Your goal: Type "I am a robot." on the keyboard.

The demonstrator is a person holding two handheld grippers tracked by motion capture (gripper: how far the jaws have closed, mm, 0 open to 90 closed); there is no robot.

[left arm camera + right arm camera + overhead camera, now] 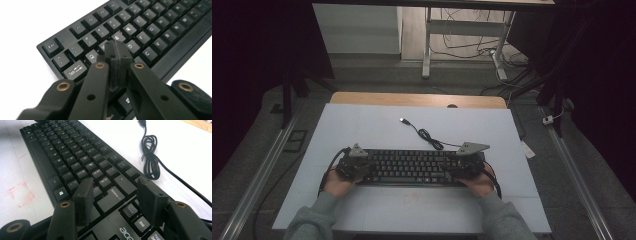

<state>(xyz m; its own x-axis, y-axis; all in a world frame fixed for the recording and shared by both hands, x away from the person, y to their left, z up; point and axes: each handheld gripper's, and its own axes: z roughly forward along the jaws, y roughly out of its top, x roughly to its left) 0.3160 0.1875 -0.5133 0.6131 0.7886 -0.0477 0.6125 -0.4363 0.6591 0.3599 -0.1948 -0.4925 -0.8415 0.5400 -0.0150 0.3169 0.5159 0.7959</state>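
Observation:
A black keyboard point(412, 167) lies across the near middle of the white table top, its keys facing up. My left gripper point(360, 170) is at its left end. In the left gripper view the keyboard point(150, 25) runs off to the upper right and my left gripper point(116, 47) is shut, pads pressed flat together with nothing between them, just over the keys near Q and W. My right gripper point(462, 167) is at the keyboard's right end. In the right gripper view my right gripper point(115, 182) stands open above the Enter key of the keyboard point(70, 157), holding nothing.
The keyboard's black cable point(427, 135) coils behind it and ends in a loose USB plug point(403, 120); the coil point(150, 157) lies right of the keys. A faint red square mark point(20, 195) sits on the white top point(362, 125) in front. A wooden edge point(412, 99) borders the back.

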